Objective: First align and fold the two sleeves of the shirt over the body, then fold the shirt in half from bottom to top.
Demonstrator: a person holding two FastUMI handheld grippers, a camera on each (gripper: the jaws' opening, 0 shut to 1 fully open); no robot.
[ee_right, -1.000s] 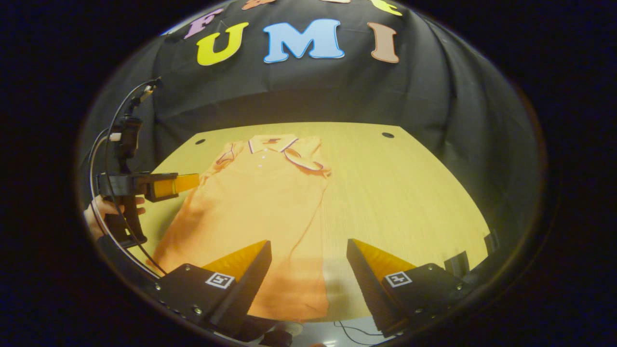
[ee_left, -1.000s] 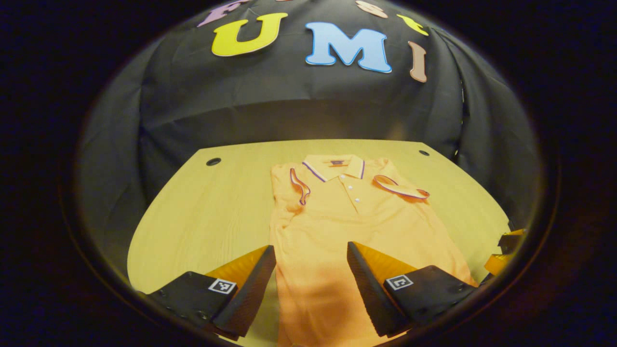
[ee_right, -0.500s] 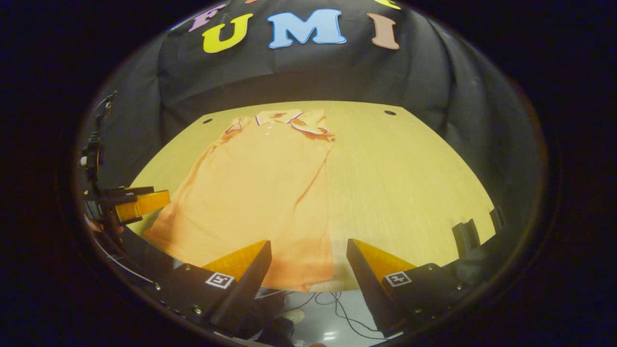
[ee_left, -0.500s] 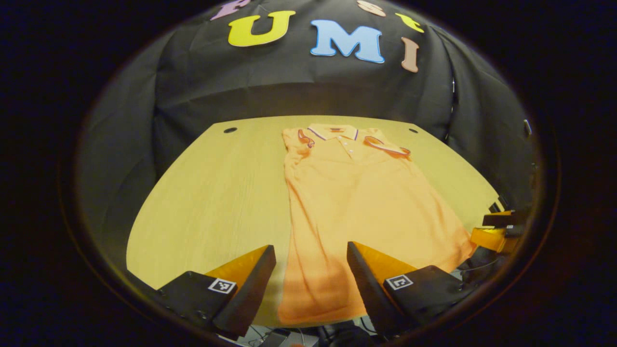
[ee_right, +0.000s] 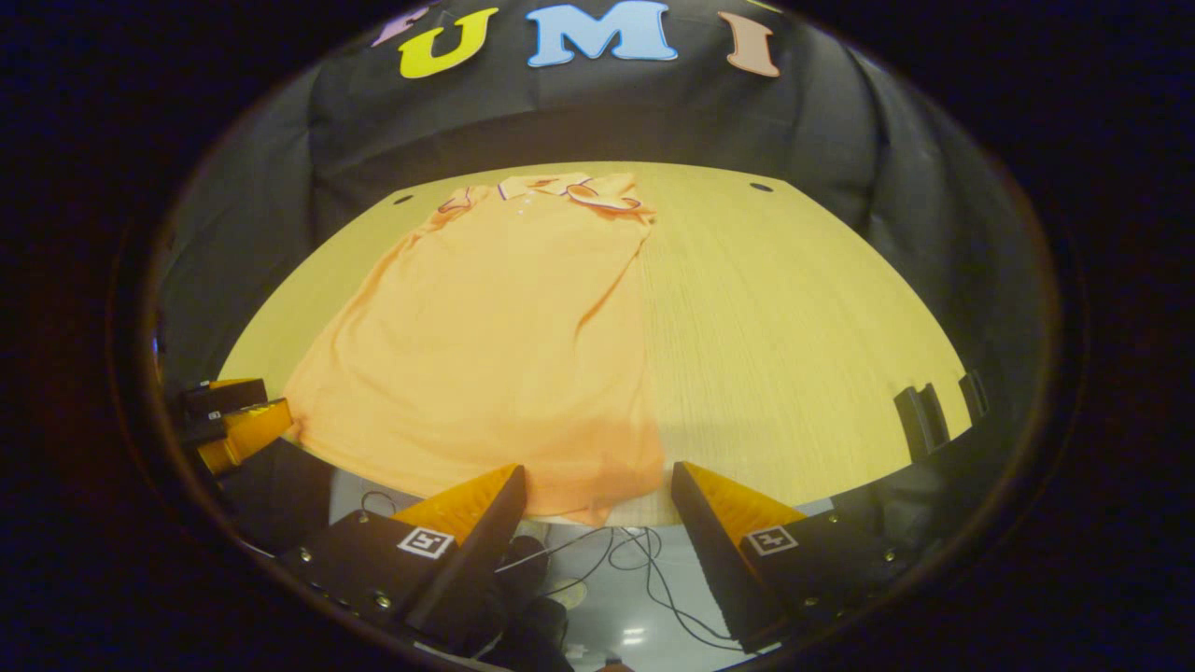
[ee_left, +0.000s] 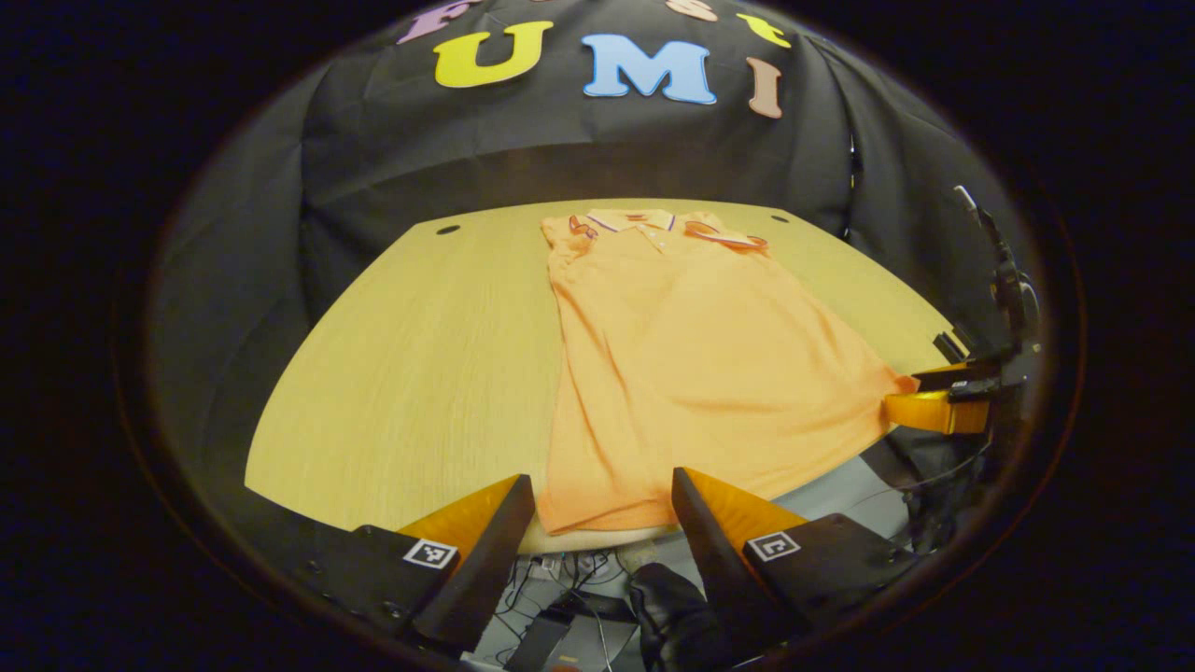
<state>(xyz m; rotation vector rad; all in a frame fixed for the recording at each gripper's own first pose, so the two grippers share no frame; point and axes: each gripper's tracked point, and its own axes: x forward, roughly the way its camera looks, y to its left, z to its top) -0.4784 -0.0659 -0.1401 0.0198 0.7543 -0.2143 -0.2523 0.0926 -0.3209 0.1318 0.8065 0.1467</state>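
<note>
We see the wooden table (ee_left: 401,355) first, the biggest thing here, w/ the black cloth wall (ee_left: 579,149) rising behind its far edge. In the right gripper view the same table (ee_right: 794,327) runs bare to the right of the shirt.

The orange shirt (ee_left: 691,355) lies flat on the table, collar (ee_left: 635,220) at the far end, hem at the near edge. Both sleeves are folded in over the body; the left-side sleeve (ee_left: 577,227) and the right-side sleeve (ee_left: 726,238) sit beside the collar, their striped cuffs showing. In the right gripper view the shirt (ee_right: 495,336) reaches to the near table edge & its bottom corner hangs a bit past it.

Left gripper (ee_left: 602,504): fingers spread wide apart, nothing between them, held just off the near table edge, w/ the hem's left corner seen between the fingertips. We can't tell if it touches the cloth. Right gripper (ee_right: 597,490): also spread wide, gripping nothing, at the near edge by the hem's right corner. It shows too in the left gripper view (ee_left: 929,401), at the shirt's right bottom corner. The left gripper appears in the right gripper view (ee_right: 238,425), near the shirt's left bottom corner.

Below the table edge we see floor (ee_right: 635,597) w/ loose cables (ee_right: 644,560). Two small holes (ee_left: 447,229) mark the table's far corners.
</note>
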